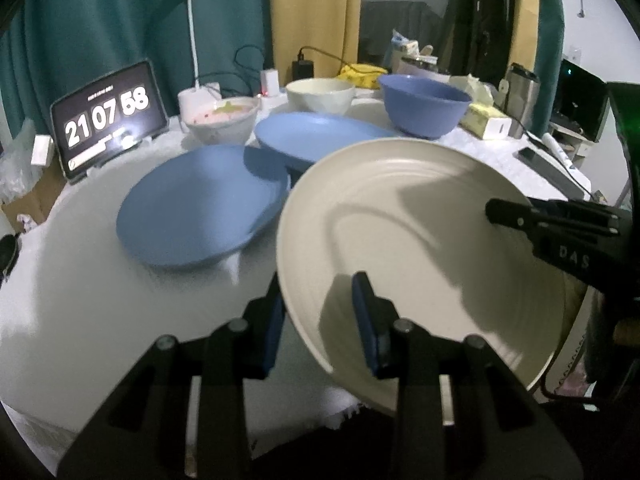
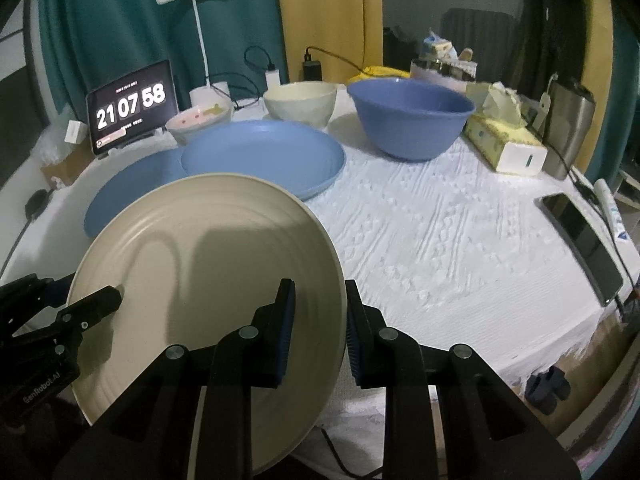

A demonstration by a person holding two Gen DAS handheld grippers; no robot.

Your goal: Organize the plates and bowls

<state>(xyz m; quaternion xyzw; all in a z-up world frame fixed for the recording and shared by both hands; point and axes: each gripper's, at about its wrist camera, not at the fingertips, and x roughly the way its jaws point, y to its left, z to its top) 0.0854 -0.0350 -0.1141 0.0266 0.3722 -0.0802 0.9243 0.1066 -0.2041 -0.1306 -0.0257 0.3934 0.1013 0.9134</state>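
Note:
A cream plate is held tilted above the table's front edge; it also shows in the right wrist view. My left gripper is shut on its near rim. My right gripper is shut on its opposite rim and shows at the right of the left wrist view. Two blue plates lie overlapping behind it. A blue bowl, a cream bowl and a patterned white bowl stand further back.
A tablet clock and a desk lamp stand at the back left. A tissue box, a steel tumbler and a phone lie at the right. The white tablecloth covers the table.

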